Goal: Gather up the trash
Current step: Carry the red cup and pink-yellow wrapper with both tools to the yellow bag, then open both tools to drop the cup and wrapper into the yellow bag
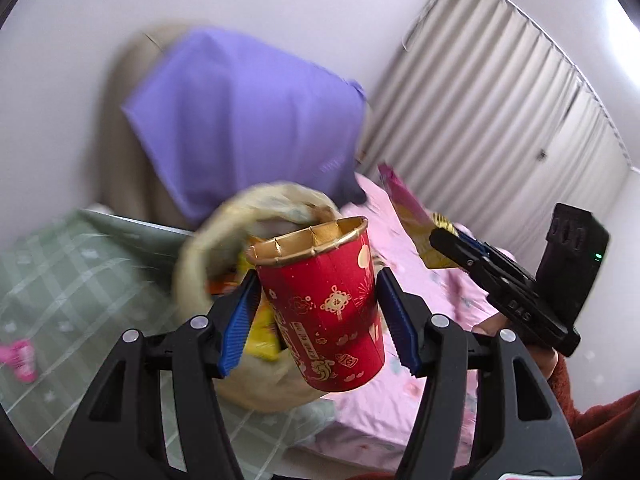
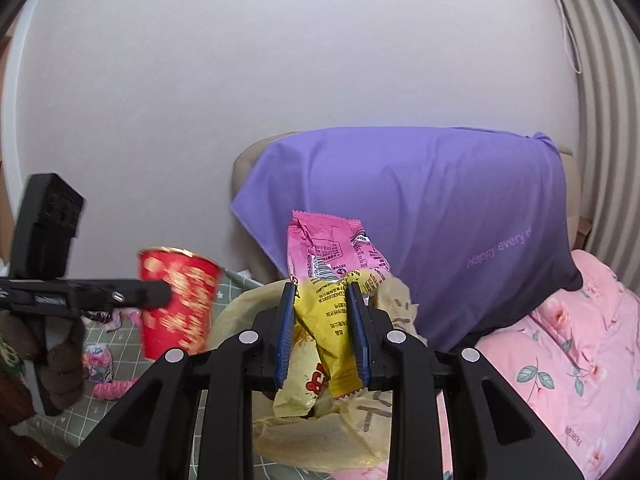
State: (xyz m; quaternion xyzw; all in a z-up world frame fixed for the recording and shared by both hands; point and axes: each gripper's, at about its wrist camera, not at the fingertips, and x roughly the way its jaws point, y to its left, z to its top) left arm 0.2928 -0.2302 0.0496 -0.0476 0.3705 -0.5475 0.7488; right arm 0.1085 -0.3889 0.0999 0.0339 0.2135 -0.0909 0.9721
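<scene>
My left gripper (image 1: 318, 312) is shut on a red paper cup (image 1: 328, 304) with gold patterns and holds it upright in the air, just in front of the open mouth of a beige trash bag (image 1: 208, 248) with wrappers inside. My right gripper (image 2: 322, 332) is shut on a pink and yellow snack wrapper (image 2: 332, 280), held above the same beige bag (image 2: 320, 432). The cup (image 2: 176, 300) shows blurred at the left of the right wrist view. The right gripper (image 1: 448, 236) with its wrapper (image 1: 404, 204) shows at the right of the left wrist view.
A purple cloth (image 2: 420, 216) drapes over a beige headboard against the white wall. A pink floral quilt (image 2: 568, 352) lies at right, a green checked sheet (image 1: 60, 280) at left with small pink items (image 2: 100, 360). Curtains (image 1: 500, 112) hang at right.
</scene>
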